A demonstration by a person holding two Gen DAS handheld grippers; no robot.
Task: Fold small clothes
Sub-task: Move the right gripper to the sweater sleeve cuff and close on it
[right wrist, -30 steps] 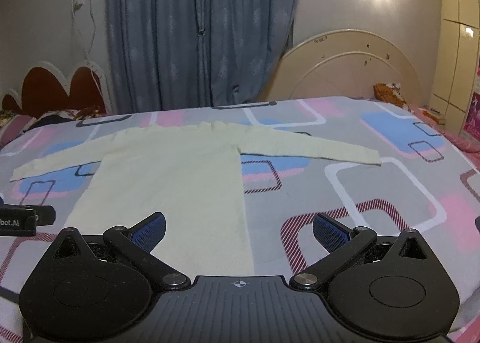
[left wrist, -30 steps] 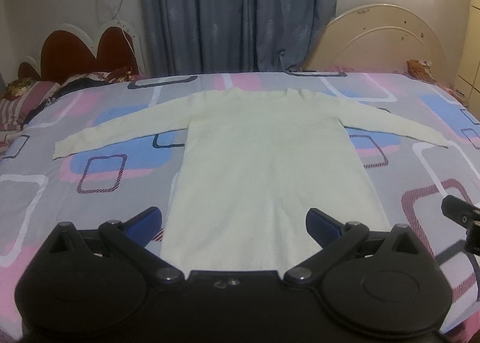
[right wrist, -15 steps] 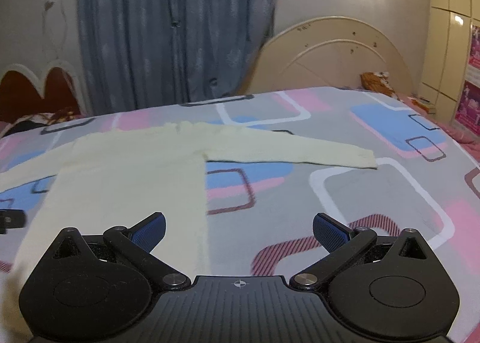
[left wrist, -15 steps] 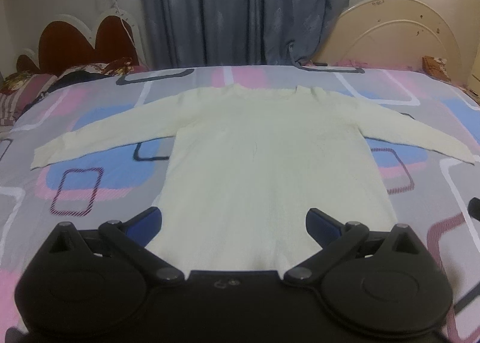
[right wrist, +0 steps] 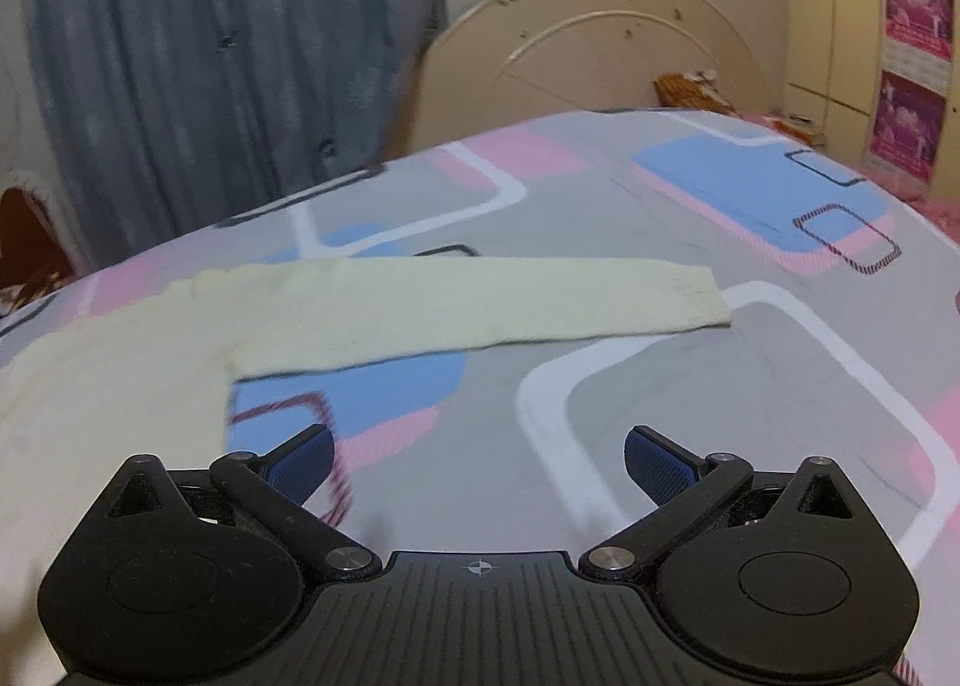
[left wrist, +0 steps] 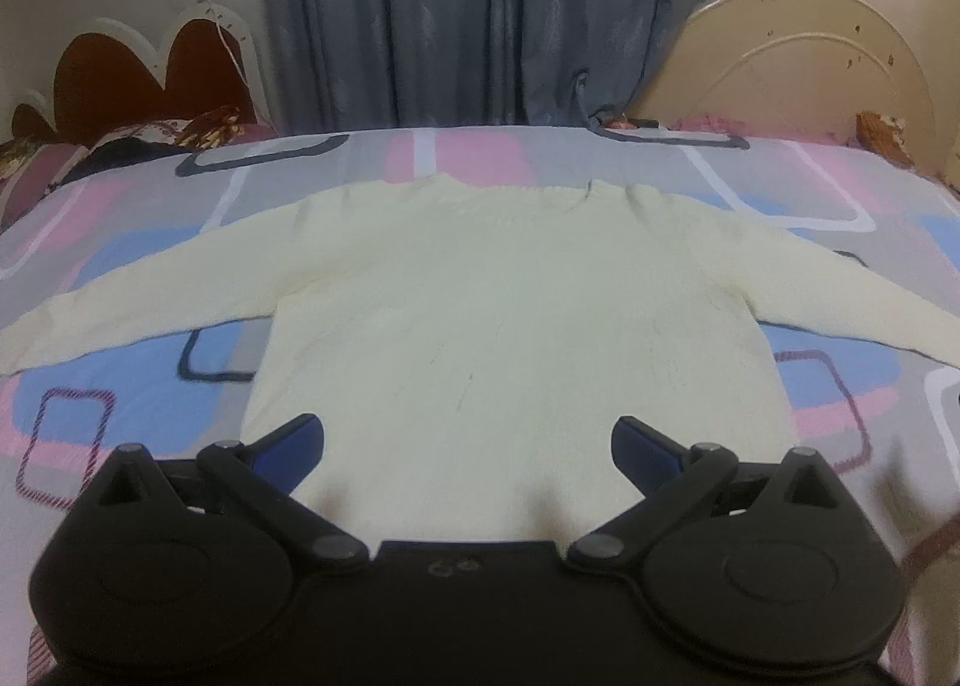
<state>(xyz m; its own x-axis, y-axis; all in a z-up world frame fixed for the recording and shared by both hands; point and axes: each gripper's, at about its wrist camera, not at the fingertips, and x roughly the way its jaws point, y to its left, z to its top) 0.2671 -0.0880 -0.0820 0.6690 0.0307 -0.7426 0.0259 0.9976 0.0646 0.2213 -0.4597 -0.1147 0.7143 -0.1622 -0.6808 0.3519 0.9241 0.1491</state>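
While both grippers gape, cream sweater [left wrist: 510, 326] lies flat on bedspread [right wrist: 690, 386].

Dim warm indoor light, fisheye bending at the edges, motion blur across the right wrist view.

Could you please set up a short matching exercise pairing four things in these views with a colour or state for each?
Things:
1. sweater
2. curtain
3. left gripper
4. right sleeve

Colour or state:
A. grey-blue, hanging behind the bed
B. open, holding nothing, over the hem
C. cream, spread flat on the bedspread
D. stretched out sideways, cuff lying flat

Pairs: 1-C, 2-A, 3-B, 4-D
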